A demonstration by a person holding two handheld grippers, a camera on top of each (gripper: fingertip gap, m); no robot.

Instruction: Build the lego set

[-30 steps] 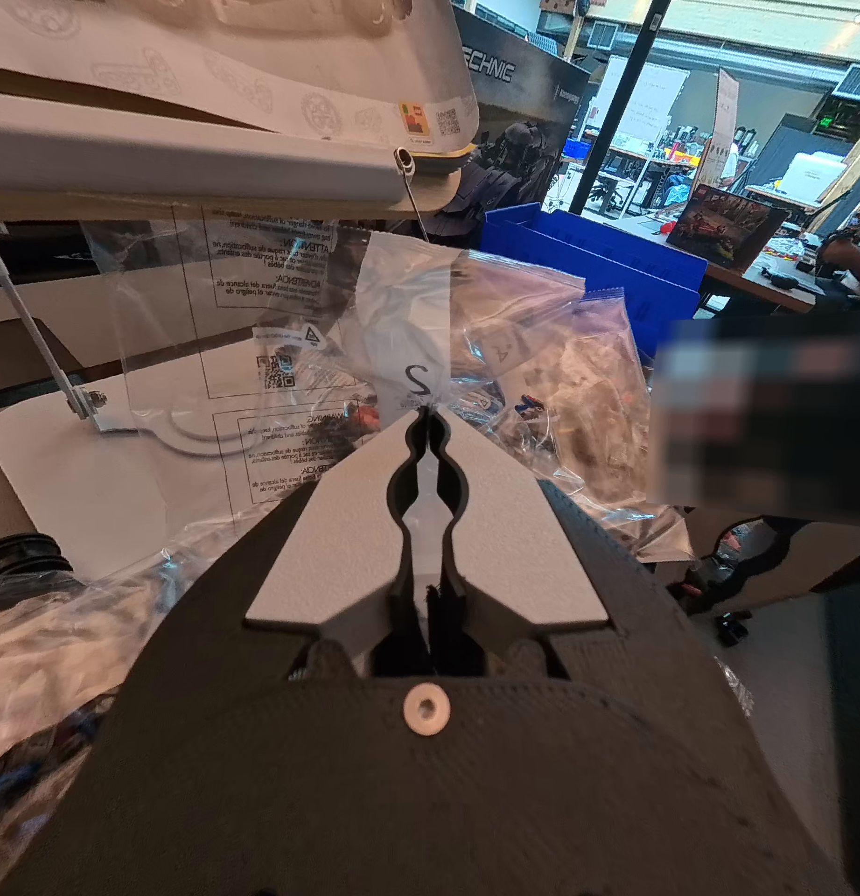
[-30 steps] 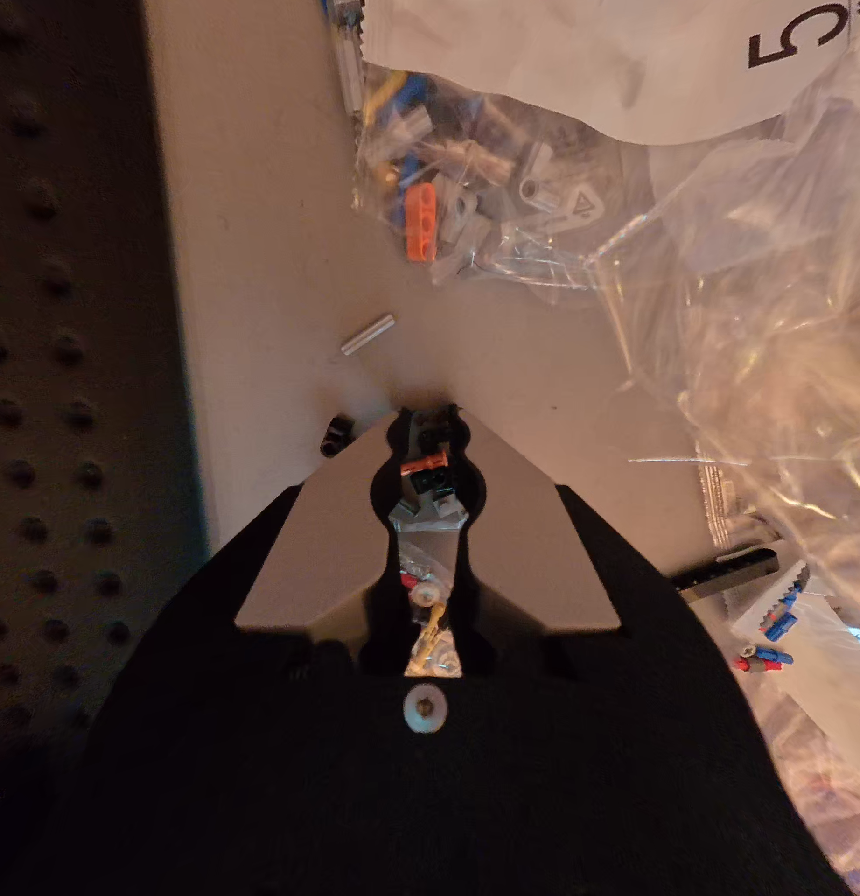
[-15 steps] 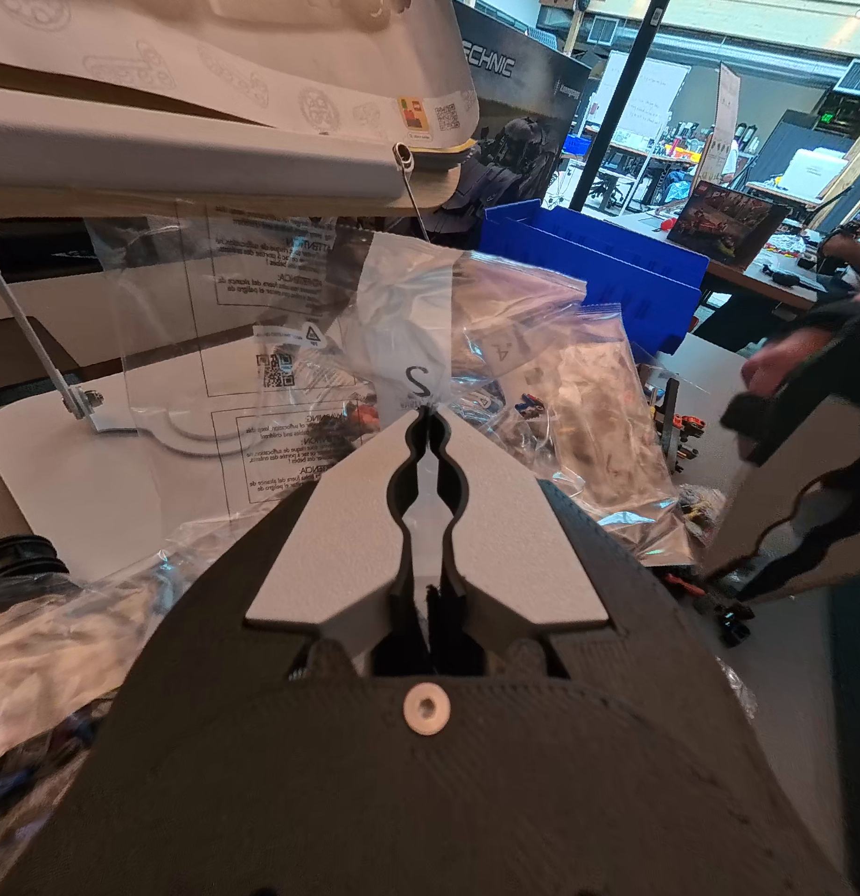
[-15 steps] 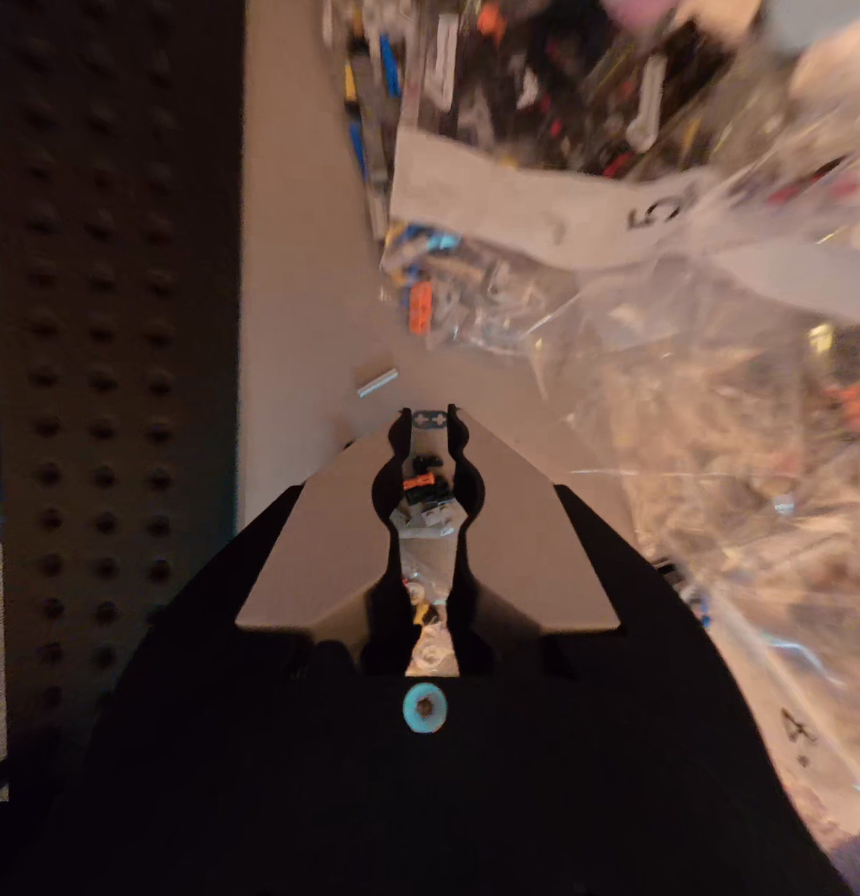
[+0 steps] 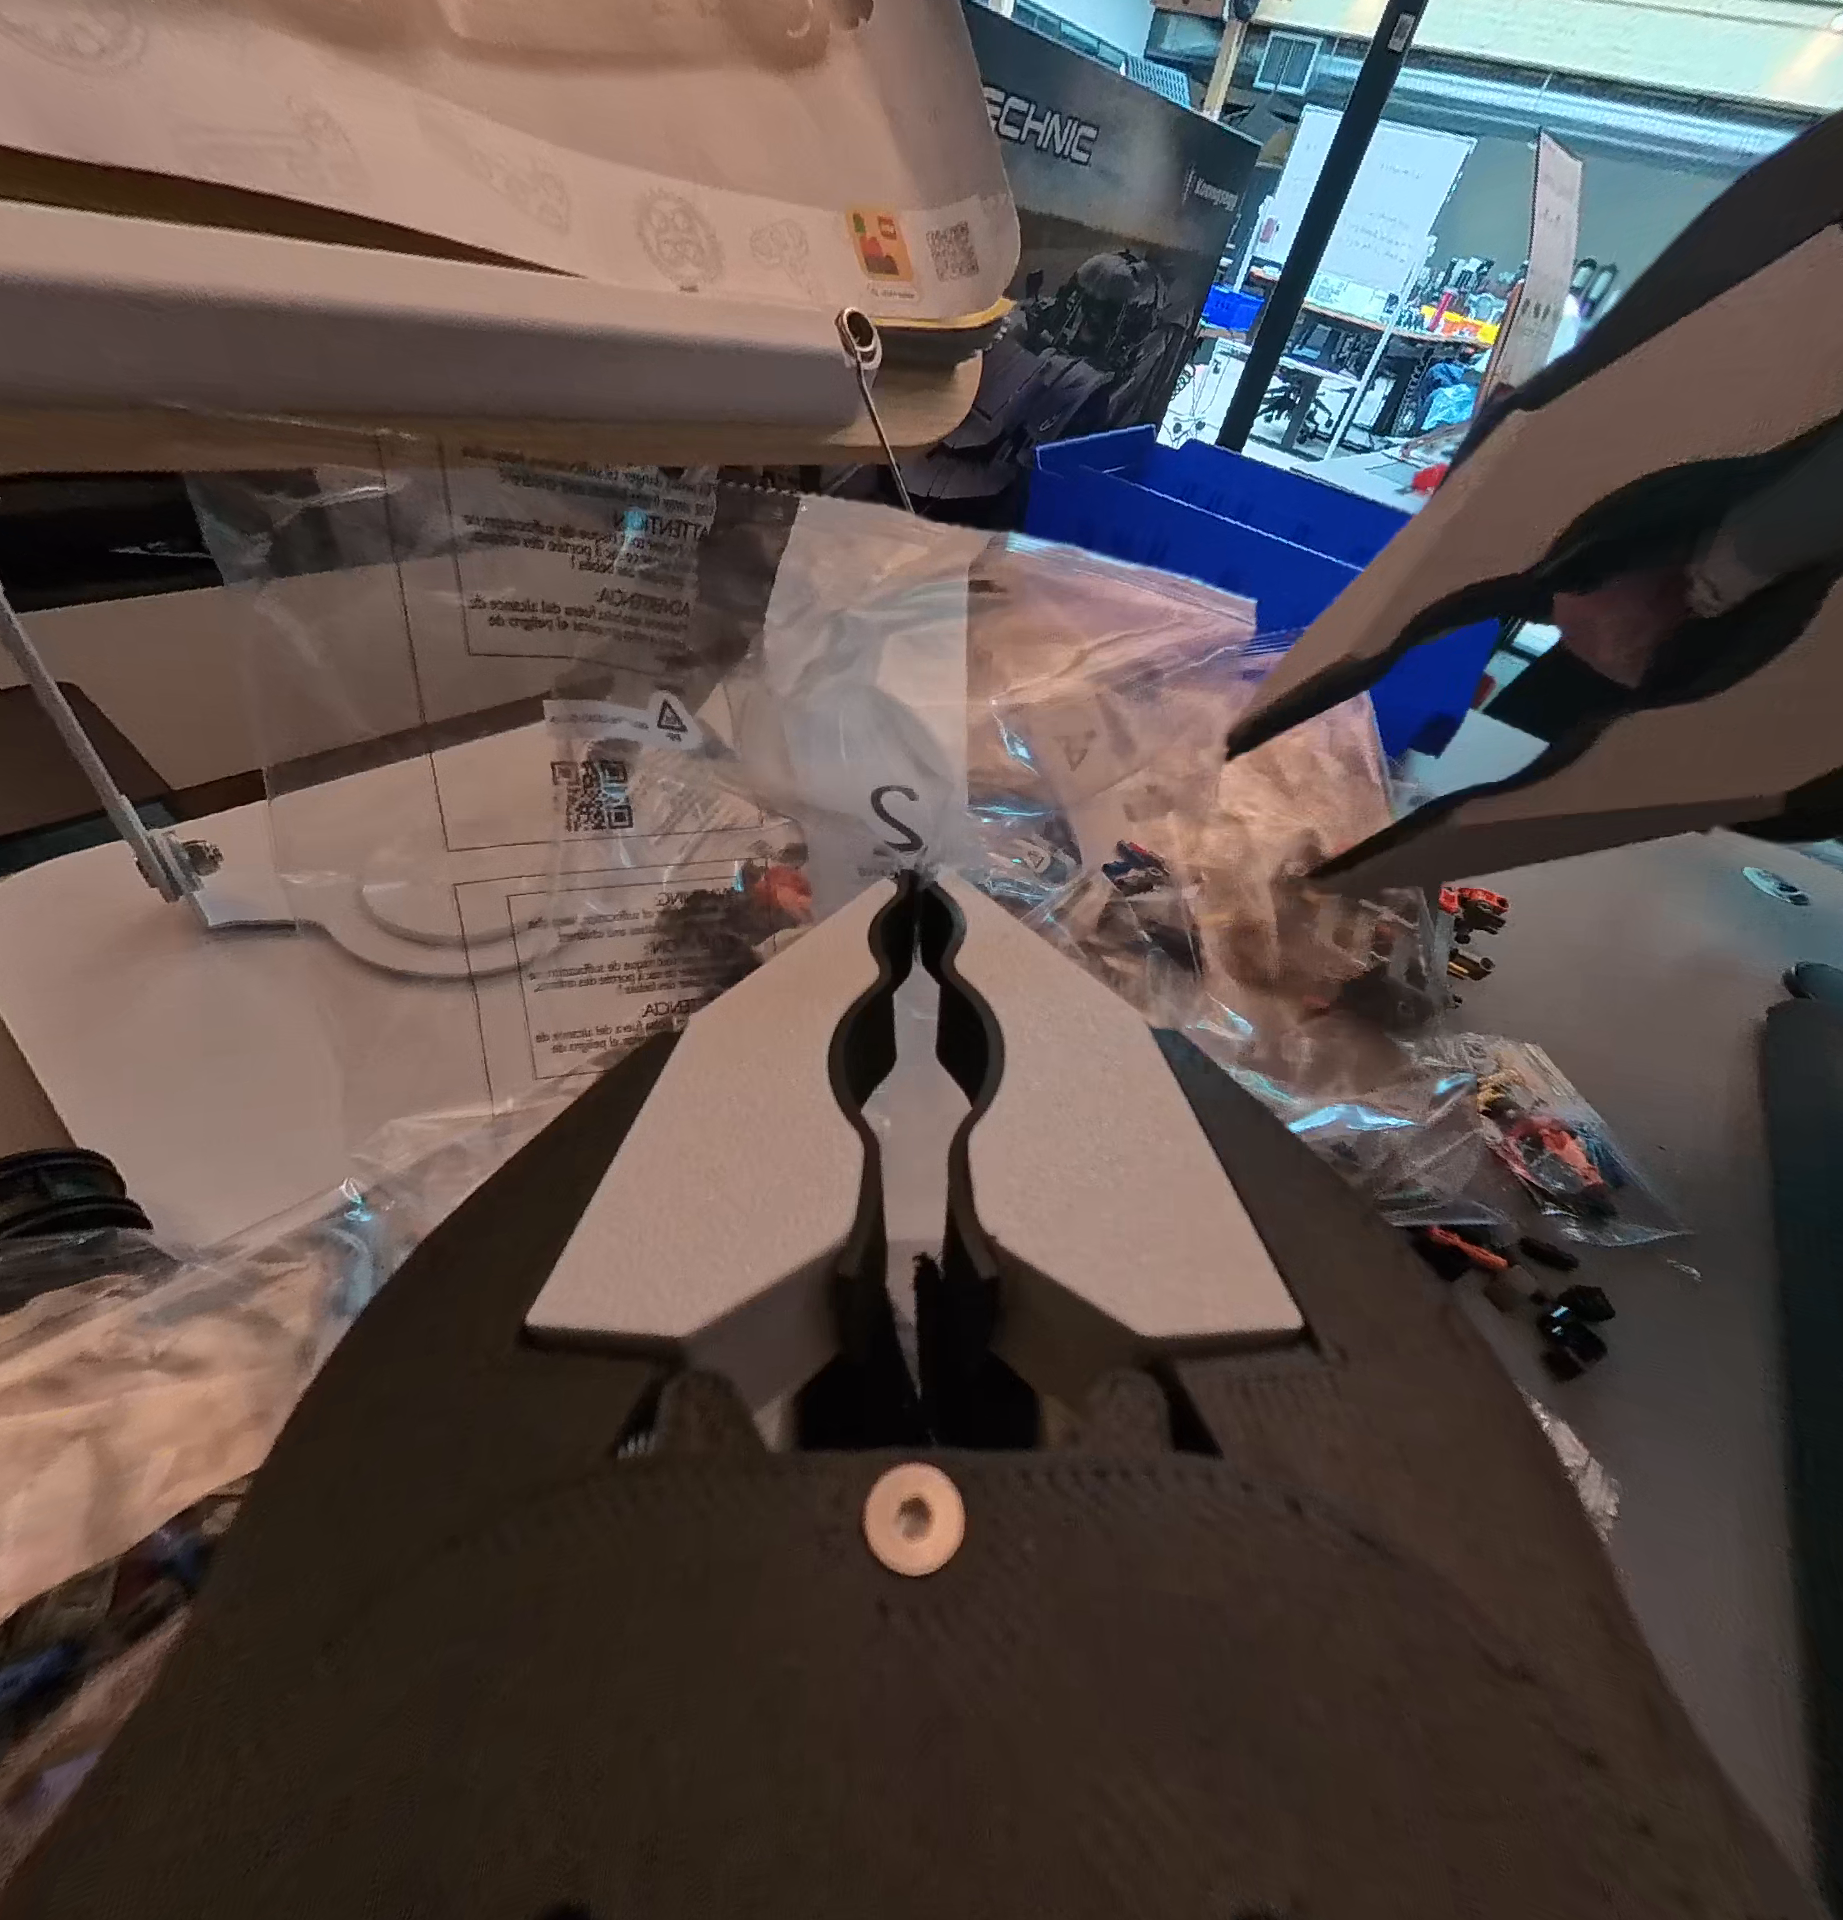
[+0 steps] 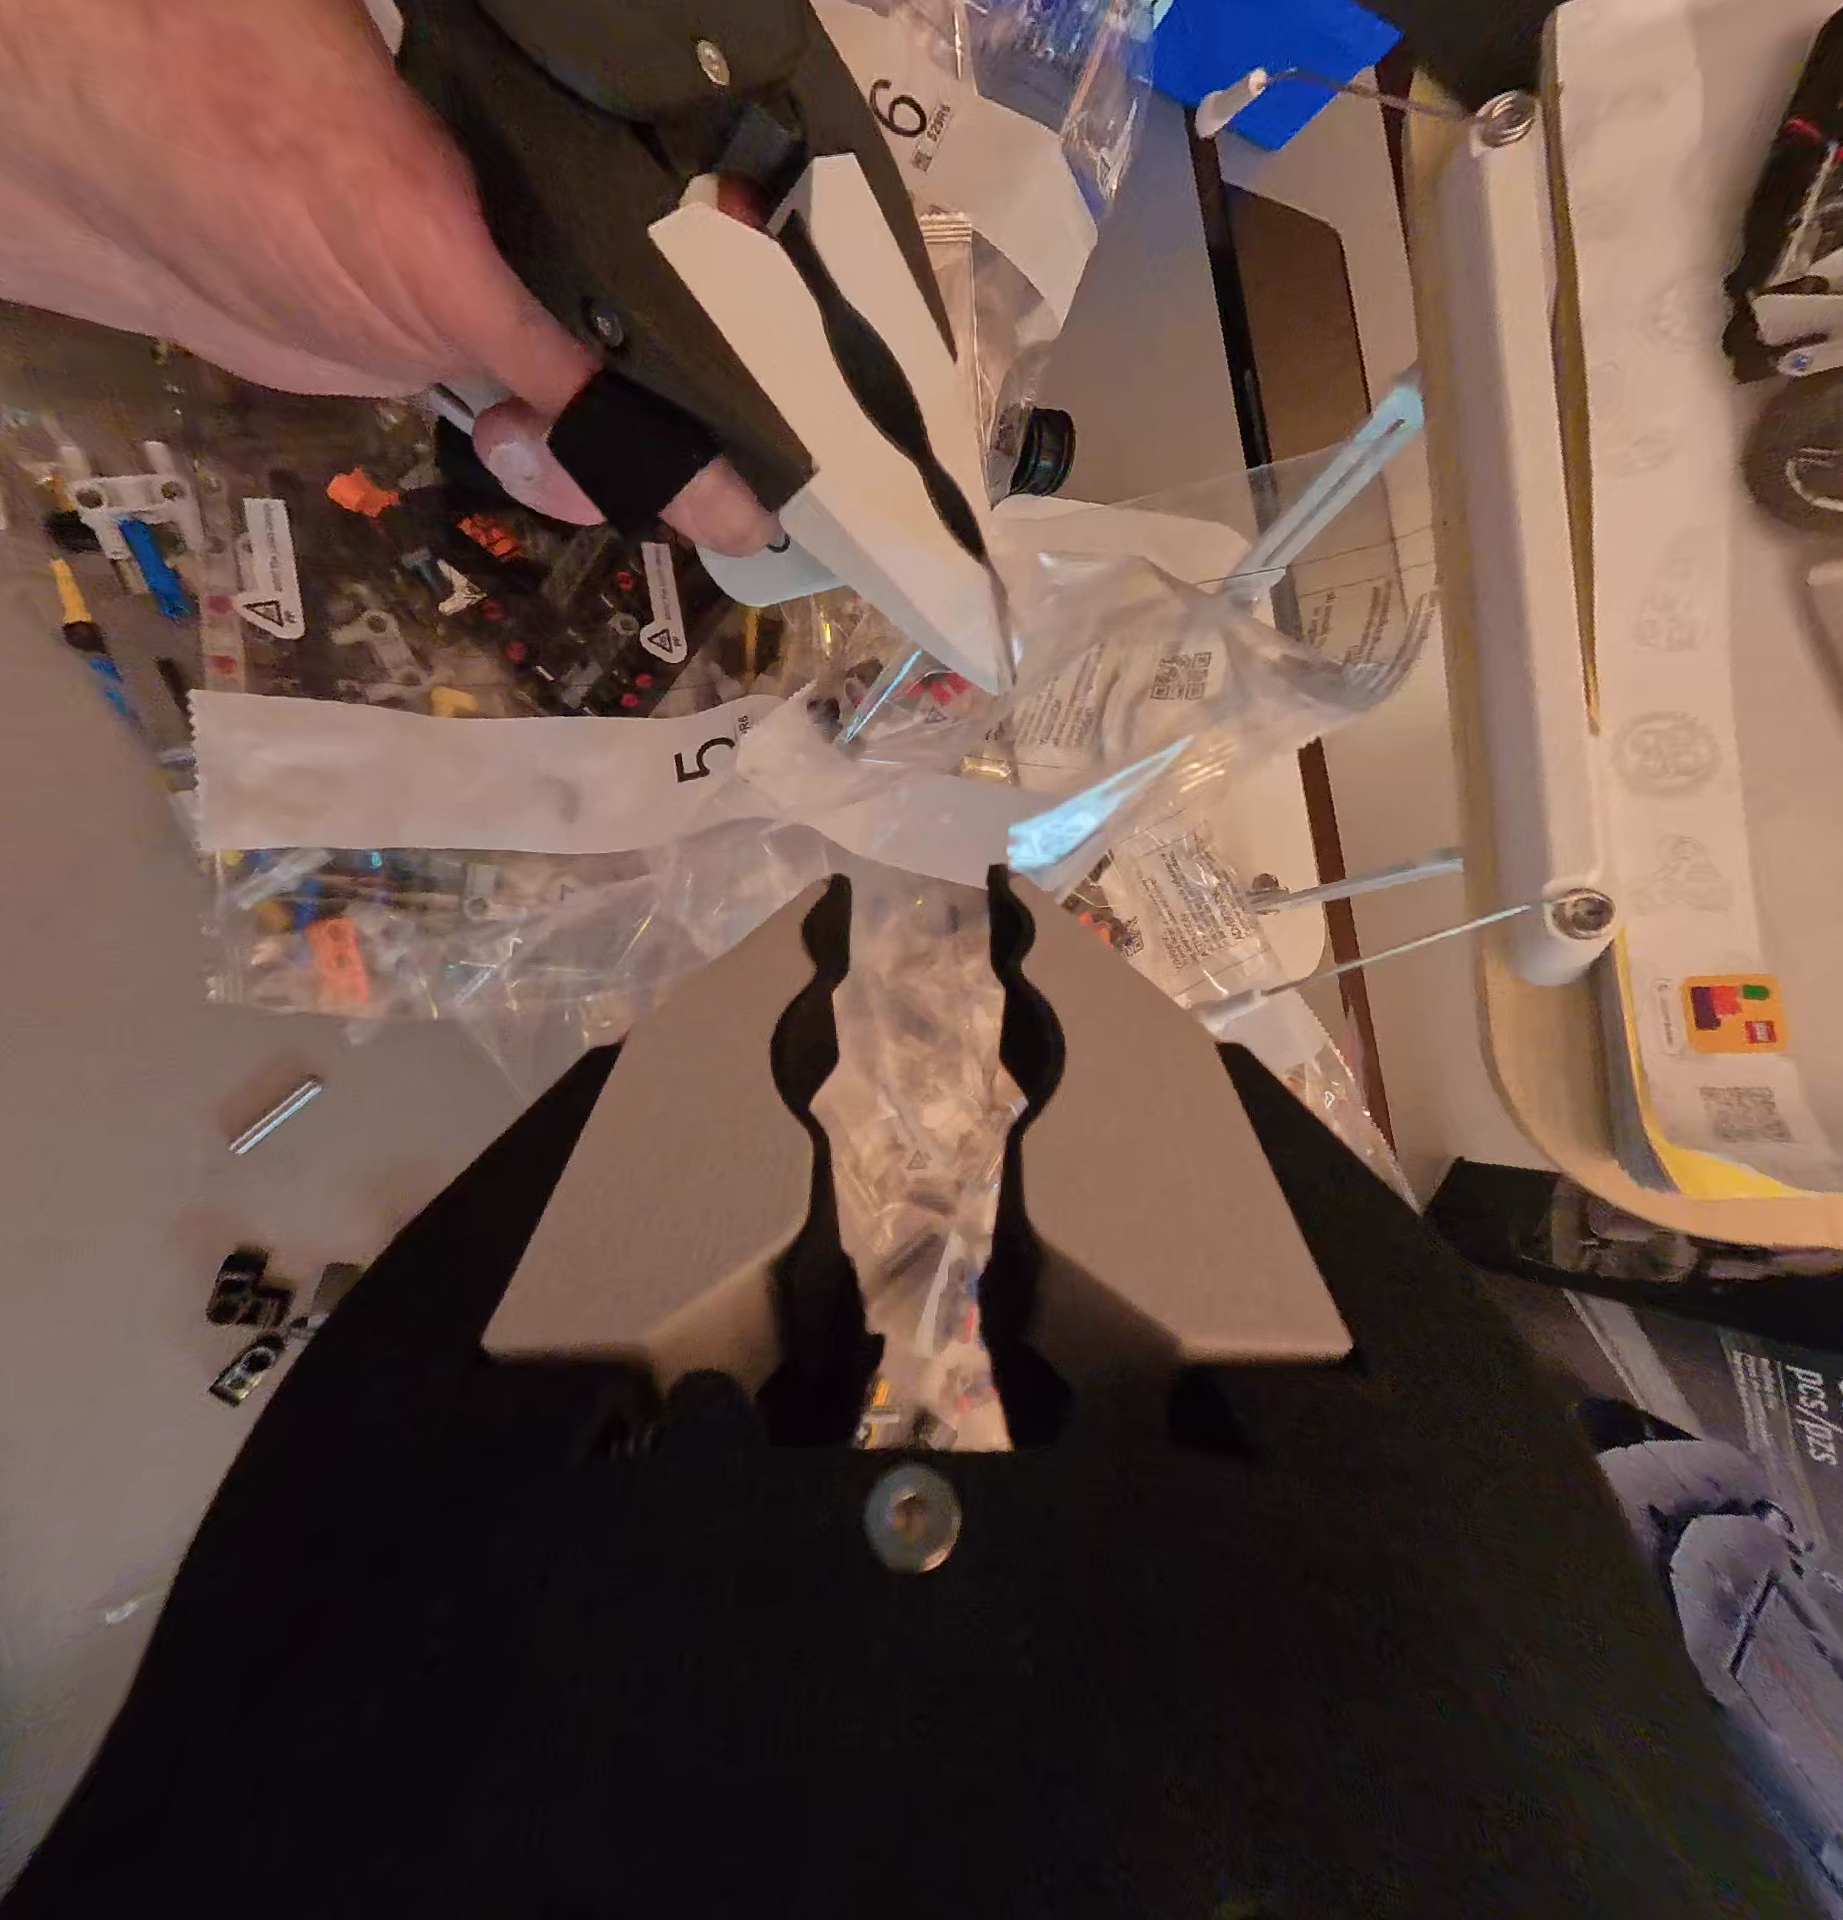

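Left wrist view first: the left gripper (image 5: 912, 883) is pinching its fingertips together on the crinkled white strip of a clear plastic bag (image 5: 896, 748) of lego parts, holding it up off the table (image 5: 1686, 1455). More bags of parts are lying around it, with one small bag (image 5: 1519, 1153) sitting flat on the table to the right and a few loose black pieces (image 5: 1571, 1325) just beside that. The right gripper (image 5: 1275, 810) is coming in from the upper right with its jaws spread apart, the tips sitting right at the side of the lifted bag; can't tell if they're actually touching it. A white book stand (image 5: 169, 1018) with the instruction booklet (image 5: 481, 135) on it is standing behind the bags, and a blue bin (image 5: 1208, 540) is sitting further back.

Right wrist view: the right gripper (image 6: 917, 883) is hovering over the bag pile with its fingers apart by a moderate gap, nothing between them. A hand (image 6: 273, 208) is gripping the left gripper (image 6: 995, 665), which is clamping the bunched top of the clear plastic bag (image 6: 1104, 665). A long bag with a white strip (image 6: 460, 774) is lying across the table (image 6: 65, 1039) on the left. A small grey rod (image 6: 276, 1115) and some loose black pieces (image 6: 247, 1320) are lying on the bare table lower left. The booklet (image 6: 1665, 623) is sitting on the stand to the right.
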